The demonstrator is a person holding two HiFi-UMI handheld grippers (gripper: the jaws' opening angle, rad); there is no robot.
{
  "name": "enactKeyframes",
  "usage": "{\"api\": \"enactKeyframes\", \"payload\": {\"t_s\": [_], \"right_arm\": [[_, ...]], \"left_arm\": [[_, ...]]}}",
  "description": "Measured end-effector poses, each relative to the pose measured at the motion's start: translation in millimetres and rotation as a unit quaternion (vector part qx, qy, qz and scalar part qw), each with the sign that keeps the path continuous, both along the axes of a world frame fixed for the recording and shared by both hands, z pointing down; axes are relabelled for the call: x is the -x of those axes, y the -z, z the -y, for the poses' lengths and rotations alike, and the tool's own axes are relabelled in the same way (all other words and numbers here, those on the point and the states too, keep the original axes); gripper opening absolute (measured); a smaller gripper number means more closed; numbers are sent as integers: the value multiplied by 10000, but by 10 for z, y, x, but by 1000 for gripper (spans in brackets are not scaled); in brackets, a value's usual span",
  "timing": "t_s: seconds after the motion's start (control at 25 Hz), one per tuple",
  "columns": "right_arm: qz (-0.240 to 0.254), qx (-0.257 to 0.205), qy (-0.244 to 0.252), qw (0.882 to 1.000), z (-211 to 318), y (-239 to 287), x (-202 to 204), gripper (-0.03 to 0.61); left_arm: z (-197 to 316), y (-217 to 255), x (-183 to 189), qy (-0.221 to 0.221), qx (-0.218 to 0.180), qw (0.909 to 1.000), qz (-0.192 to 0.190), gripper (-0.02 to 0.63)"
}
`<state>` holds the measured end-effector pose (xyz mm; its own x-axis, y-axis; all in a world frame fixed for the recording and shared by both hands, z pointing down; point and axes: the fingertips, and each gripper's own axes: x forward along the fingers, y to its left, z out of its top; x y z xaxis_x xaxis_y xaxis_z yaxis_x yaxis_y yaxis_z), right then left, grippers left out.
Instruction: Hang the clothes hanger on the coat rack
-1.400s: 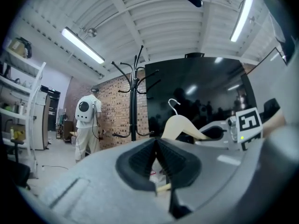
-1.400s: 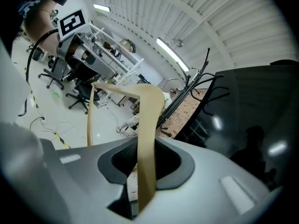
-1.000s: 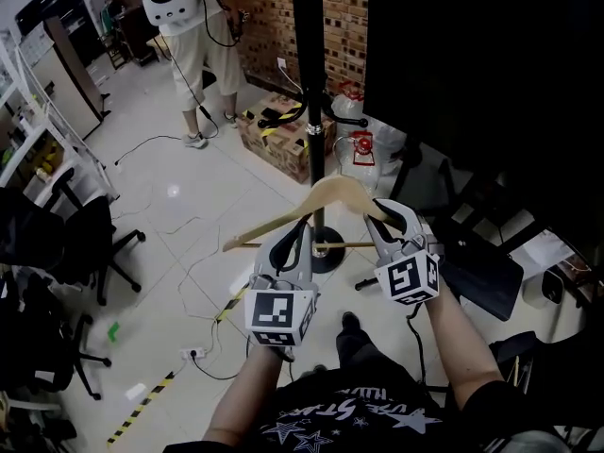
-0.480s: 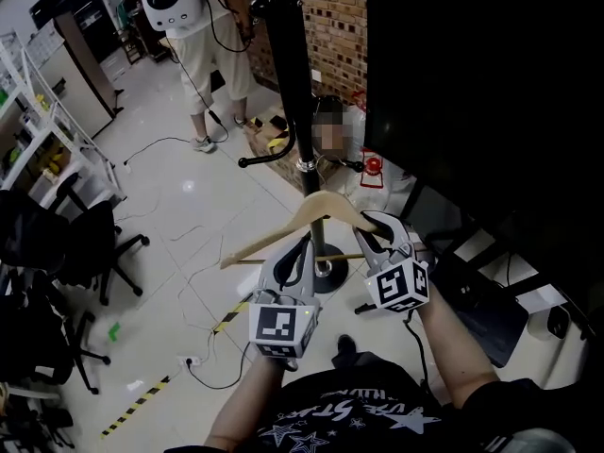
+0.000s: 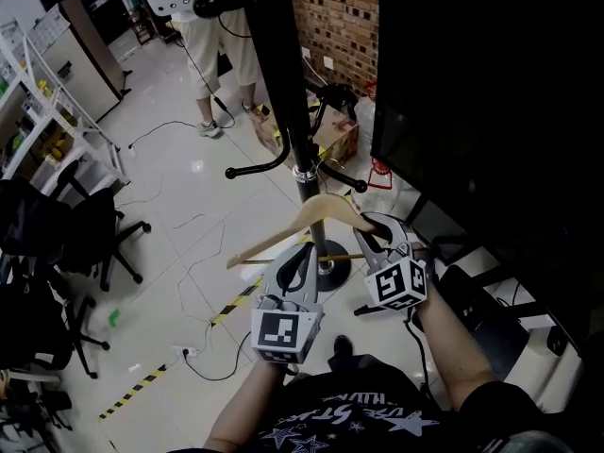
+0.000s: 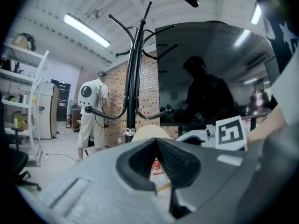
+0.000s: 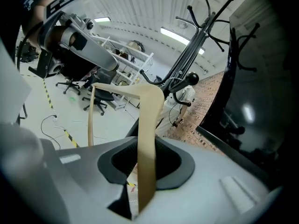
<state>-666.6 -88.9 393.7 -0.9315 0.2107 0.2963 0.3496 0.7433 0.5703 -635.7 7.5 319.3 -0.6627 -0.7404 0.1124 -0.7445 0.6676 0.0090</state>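
**A:** So where's the hanger (image 5: 316,208) right now?

**B:** Up in the air in front of whoever's wearing the rig. Its apex is just beside the coat rack (image 5: 283,92) pole at 12 o'clock, a bit below the low hooks (image 5: 253,169). It isn't on any hook yet, so I'd call this the approach.

**A:** Are both grippers on it?

**B:** The right gripper (image 5: 371,225) for sure. In its own view the jaws are pinching the flat wooden shoulder, and the wood runs straight up between the pads. The left gripper (image 5: 300,249) is at its 9 o'clock with the jaw tips drawn together. The thin crossbar (image 5: 330,256) lies in the gap between its pads, so it looks closed round that bar.

**A:** Why two holds on one light hanger?

**B:** My guess is that a single pinch on a shoulder would let it swing. A second hold on the bar stops the tilt, so the top end can be steered onto a hook. I can't make out the hanger's own hook from the head view, though.

**A:** Which hook would they go for?

**B:** The low ones are nearest, and the top ones sit high up the pole. There's also a bystander (image 5: 212,36) at 11 o'clock and a big dark screen (image 5: 491,92) at 2, so there's not much room to swing wide.
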Motion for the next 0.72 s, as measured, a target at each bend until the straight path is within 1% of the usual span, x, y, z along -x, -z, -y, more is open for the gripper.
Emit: {"api": "enactKeyframes", "payload": {"t_s": [0.2,0.32,0.44,0.52,0.6,0.72], "right_arm": [[-65,73,36,9999,29,-171,85,87],[-63,-7,99,9999,40,-247,77,87],[-67,-31,94,9999,45,-284,70,91],[-183,49,88,9998,34,-319,60,94],[-293,132,23,9995,45,-352,52,97],[-298,193,-144,9993,102,-374,62,97]], "left_arm": [[-17,-112,110,64,39,10000,-18,5],[-39,-205,152,119,35,9999,16,5],[-37,-223,151,79,68,9999,-52,5],[-35,-188,141,40,87,9999,-126,5],[-34,-139,133,23,90,9998,-152,5],[-43,-110,131,24,74,9999,-98,5]]}}
